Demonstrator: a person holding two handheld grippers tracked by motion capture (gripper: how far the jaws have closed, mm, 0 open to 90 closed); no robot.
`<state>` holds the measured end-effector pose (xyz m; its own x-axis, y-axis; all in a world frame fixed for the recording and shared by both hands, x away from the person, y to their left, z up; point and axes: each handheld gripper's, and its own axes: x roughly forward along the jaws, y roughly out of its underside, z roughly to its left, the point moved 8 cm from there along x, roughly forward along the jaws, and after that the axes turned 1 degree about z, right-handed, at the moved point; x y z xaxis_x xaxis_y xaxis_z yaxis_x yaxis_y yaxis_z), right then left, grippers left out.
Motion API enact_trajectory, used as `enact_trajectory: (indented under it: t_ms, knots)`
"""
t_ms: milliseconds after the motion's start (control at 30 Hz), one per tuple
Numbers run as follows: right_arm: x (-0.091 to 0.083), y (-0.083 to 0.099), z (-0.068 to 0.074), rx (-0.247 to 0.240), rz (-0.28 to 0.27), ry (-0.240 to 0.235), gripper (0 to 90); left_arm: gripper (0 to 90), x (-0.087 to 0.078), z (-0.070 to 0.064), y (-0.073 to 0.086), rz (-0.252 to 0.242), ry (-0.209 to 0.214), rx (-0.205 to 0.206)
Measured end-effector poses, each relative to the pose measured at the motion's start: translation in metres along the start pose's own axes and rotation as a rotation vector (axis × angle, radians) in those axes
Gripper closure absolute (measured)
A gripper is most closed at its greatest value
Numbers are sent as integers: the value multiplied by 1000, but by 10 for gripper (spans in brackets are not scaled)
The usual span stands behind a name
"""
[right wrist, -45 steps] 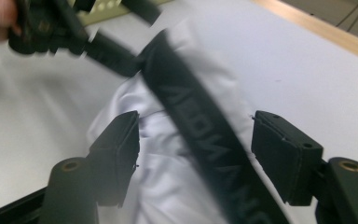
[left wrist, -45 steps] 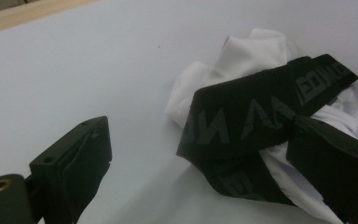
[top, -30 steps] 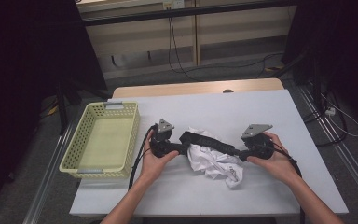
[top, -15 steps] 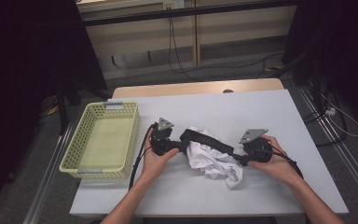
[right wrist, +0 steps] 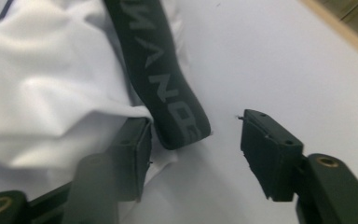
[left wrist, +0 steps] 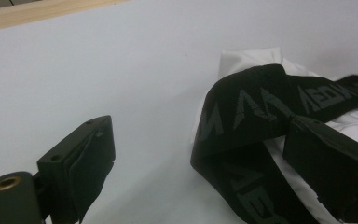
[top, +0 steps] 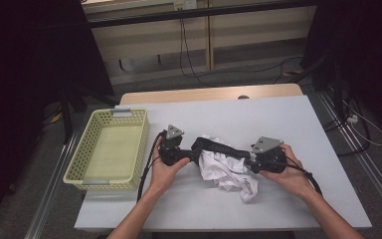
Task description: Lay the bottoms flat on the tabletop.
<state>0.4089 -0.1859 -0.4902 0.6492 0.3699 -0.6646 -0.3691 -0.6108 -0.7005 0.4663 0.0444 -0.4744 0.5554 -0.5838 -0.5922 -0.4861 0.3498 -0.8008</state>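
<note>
Garment (top: pixel 226 169) lies crumpled at centre frame in the high view, white cloth with a black band (top: pixel 219 148) across its top. Left tool (top: pixel 191 155) open, band end between its jaws. Right tool (top: pixel 247 164) open, jaws straddling the band's other end. Basket (top: pixel 86 149) at left, well apart on the counter (top: pixel 298 124).

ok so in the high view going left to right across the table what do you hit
yellow basket → left gripper → black waistband over the crumpled white garment → right gripper. Both sets of jaws stand open at the waistband's ends.
</note>
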Motion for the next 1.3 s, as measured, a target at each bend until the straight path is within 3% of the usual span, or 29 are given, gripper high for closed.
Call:
enact_trajectory:
  t_ms: [300, 633, 767, 1000, 1167, 1300]
  knots:
    - [2, -4, -24, 80, -34, 84, 556, 94, 4, 0, 3, 14, -4, 7]
    - [1, -9, -28, 81, -49, 82, 567, 94, 4, 3, 4, 24, -12, 13]
    - [-5, -8, -35, 106, -53, 95, 568, 94, 4, 2, 4, 25, -11, 10]
    - [2, -5, -26, 90, -40, 55, 558, 94, 6, 2, 4, 27, -12, 16]
    - [12, -11, -11, 30, -42, 25, 575, 94, 5, 3, 4, 26, -17, 17]
    - [19, -14, -11, 38, -58, 13, 624, 94, 4, 3, 4, 22, -14, 7]
